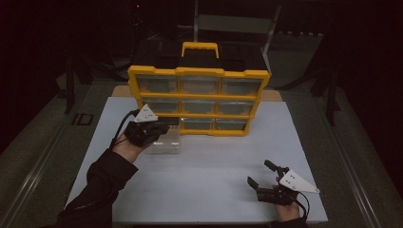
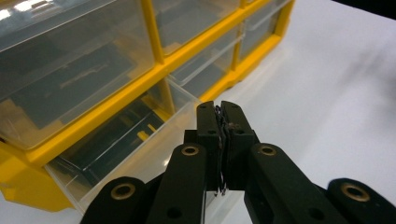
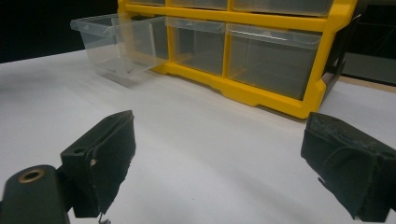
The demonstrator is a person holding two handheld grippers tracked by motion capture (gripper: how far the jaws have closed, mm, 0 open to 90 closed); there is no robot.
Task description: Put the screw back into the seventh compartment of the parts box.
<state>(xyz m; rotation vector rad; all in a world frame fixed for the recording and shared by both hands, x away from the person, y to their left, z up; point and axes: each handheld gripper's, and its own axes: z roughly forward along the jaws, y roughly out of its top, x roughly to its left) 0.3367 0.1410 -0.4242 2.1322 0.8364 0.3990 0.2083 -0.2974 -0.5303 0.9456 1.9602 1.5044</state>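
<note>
yellow plastic frames a drawer cabinet point(image 1: 198, 100) that stands upright at the far middle of a white desk point(image 1: 214, 190), with a yellow carry handle on top and three rows of three clear drawers. from the high view, the cabinet sits toward 12 o'clock of the desk.

the bottom-left drawer point(image 1: 164, 142) is pulled out of the cabinet toward the person, its clear walls resting on the desk at about 10 o'clock from the desk's middle. in the right gripper view this open drawer point(image 3: 116, 44) juts out past the yellow frame, with one or two small dark items on its floor, too small to tell what they are. the other drawers sit flush in the frame.

the left hand-held gripper point(image 1: 159, 129) hangs over the near end of the pulled-out drawer, held by a hand in a dark sleeve. in the left gripper view its black jaws are pressed tightly together point(image 2: 223, 140), nothing gripped between them, with the tips above the drawer's front corner point(image 2: 180, 100). whether the tips touch the drawer cannot be told.

the right hand-held gripper point(image 1: 262, 175) rests low at about 5 o'clock on the desk, well apart from the cabinet. its jaws stand wide, with bare white desk between the two padded fingers point(image 3: 105, 158), and it holds nothing. it points toward the cabinet's lower row.
</note>
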